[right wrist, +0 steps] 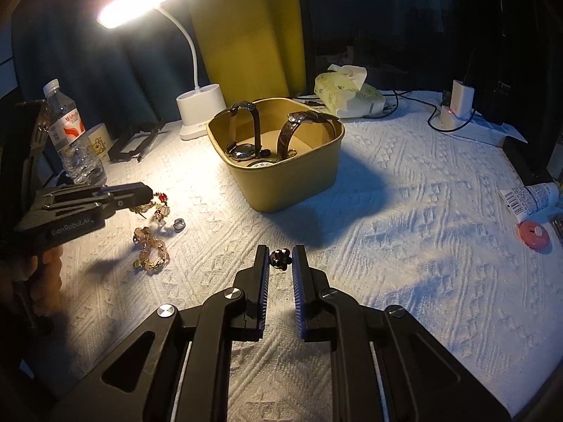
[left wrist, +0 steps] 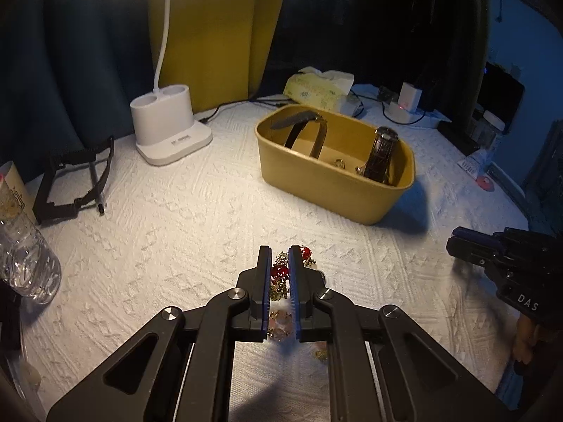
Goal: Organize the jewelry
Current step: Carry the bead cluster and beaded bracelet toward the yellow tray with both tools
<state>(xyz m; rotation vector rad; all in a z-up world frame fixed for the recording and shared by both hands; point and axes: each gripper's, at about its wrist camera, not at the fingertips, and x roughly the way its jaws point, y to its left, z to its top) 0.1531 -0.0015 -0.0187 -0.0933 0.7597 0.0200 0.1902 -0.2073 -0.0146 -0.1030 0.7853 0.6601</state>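
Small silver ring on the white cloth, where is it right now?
In the right wrist view the small silver ring lies on the white textured tablecloth, left of the yellow box, just right of the pink bead bracelet.

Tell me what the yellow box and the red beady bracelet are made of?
The yellow box looks like matte plastic or coated paperboard: smooth walls, rounded corners, no shine. I can't tell which. The red beady bracelet seems to be glass or clear plastic beads, since they glint and let light through, with gold-coloured metal bits between them.
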